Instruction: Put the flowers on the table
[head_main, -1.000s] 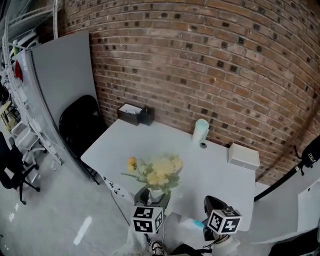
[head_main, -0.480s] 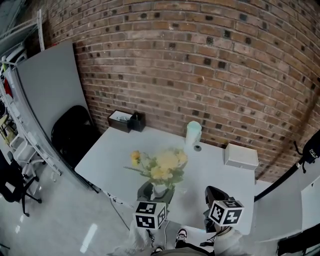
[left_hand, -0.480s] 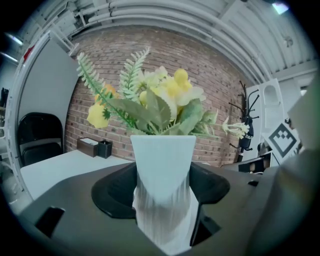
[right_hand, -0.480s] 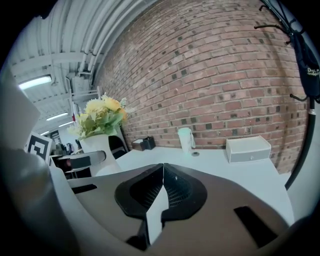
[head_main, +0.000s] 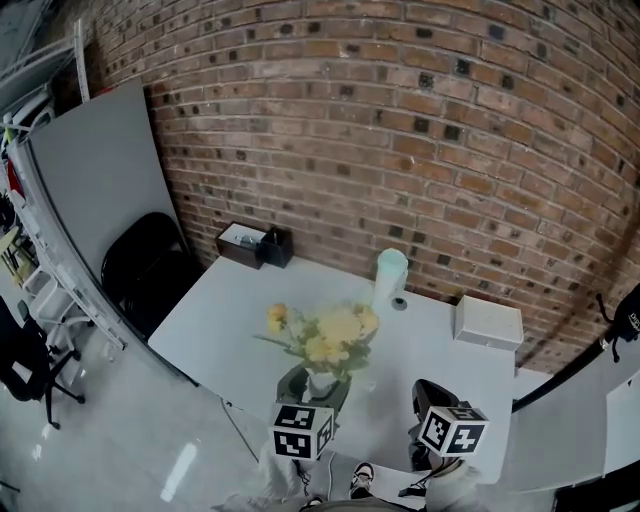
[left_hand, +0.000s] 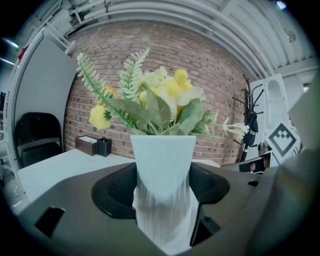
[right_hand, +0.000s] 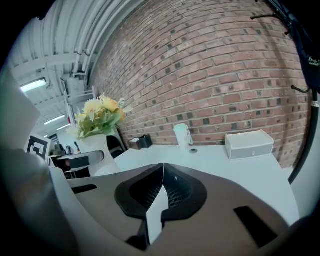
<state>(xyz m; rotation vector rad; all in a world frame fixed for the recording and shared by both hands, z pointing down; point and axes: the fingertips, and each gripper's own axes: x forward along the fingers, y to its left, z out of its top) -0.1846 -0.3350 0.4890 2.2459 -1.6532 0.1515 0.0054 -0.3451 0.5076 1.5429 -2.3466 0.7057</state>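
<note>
A white ribbed vase (left_hand: 162, 190) with yellow flowers (head_main: 328, 336) and green fern leaves stands upright between the jaws of my left gripper (head_main: 310, 396), which is shut on it. In the head view the bouquet hangs over the near part of the white table (head_main: 230, 320). The flowers (right_hand: 100, 117) also show at the left of the right gripper view. My right gripper (head_main: 432, 405) is to the right of the vase, near the table's front edge, with its jaws shut and nothing between them.
At the back of the table stand a brown box (head_main: 241, 243) and a black pen cup (head_main: 277, 246), a pale green cup (head_main: 389, 278), and a white box (head_main: 488, 323). A black chair (head_main: 148, 265) and a grey panel (head_main: 100, 190) are at the left. A brick wall (head_main: 420, 130) runs behind.
The view has moved closer to the table and steadied. The vase in my left gripper has come forward over the table's near part. The right gripper stays beside it.
</note>
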